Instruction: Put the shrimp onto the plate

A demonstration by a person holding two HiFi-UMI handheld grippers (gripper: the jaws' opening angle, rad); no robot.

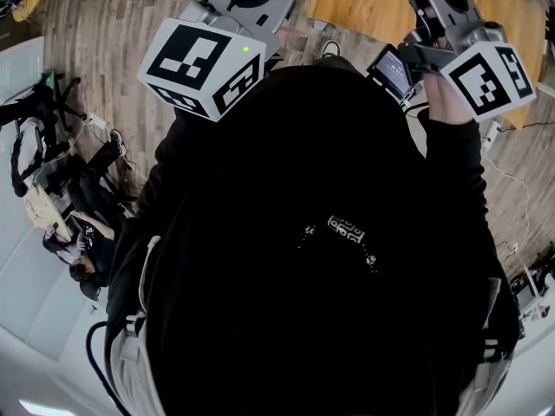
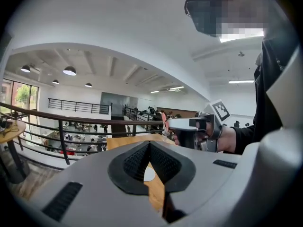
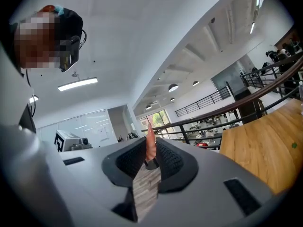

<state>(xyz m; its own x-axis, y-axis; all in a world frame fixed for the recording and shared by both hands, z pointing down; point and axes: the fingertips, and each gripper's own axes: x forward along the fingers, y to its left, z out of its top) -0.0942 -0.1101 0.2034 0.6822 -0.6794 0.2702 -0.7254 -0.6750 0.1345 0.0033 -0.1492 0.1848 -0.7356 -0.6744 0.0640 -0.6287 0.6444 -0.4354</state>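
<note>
My right gripper (image 3: 150,151) is shut on the shrimp (image 3: 150,141), a pink-orange piece that sticks up between its black pads. The left gripper view shows that right gripper (image 2: 166,126) held in a hand at chest height, with the shrimp (image 2: 164,122) at its tip. My left gripper (image 2: 149,145) is shut with nothing in it. Through the gap below its pads a small white patch (image 2: 148,174) lies on the wooden table (image 2: 124,142); it may be the plate. In the head view only the two marker cubes, left (image 1: 204,66) and right (image 1: 490,76), show above the person's black top.
The wooden table (image 1: 364,3) lies ahead of the person, and its corner (image 3: 265,141) is to the right in the right gripper view. A dark railing (image 2: 61,122) runs behind it, over a lower floor. Grey plank flooring (image 1: 113,24) surrounds the table.
</note>
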